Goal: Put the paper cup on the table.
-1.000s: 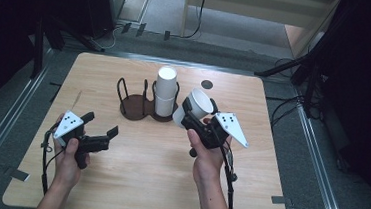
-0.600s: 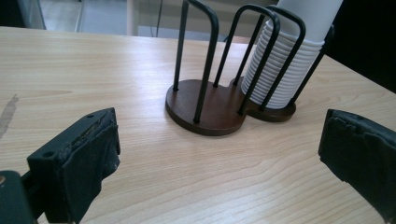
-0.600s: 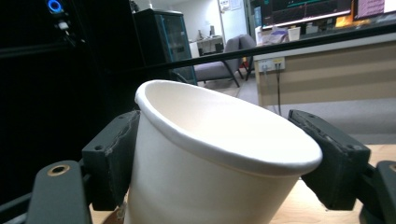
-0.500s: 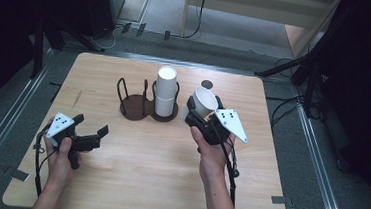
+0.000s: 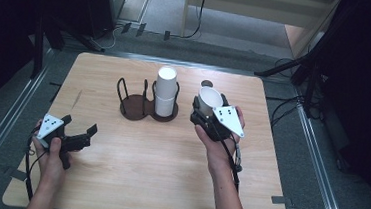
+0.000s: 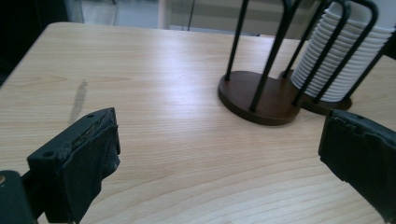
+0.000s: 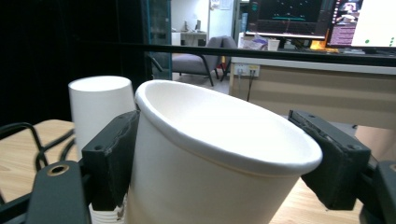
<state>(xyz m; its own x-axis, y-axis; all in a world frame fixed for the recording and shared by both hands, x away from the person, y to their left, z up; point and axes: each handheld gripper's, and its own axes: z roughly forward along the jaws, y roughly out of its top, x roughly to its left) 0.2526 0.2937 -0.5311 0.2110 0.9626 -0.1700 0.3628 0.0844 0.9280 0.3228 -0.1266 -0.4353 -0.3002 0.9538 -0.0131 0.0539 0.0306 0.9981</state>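
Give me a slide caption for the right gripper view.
Right tool grips an upright white paper cup, mouth open, beside the inverted cup stack.

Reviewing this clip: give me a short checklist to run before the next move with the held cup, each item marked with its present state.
1. Right gripper has the paper cup between its jaws: ok.
2. Cup mouth up, rim undamaged: ok, though tilted.
3. Left gripper open with nothing in it: ok.
4. Cup stack seated upside down in the holder's right ring: ok.
5. Holder's left ring free: ok.
6. Firmness of the grip on the cup: cannot tell.
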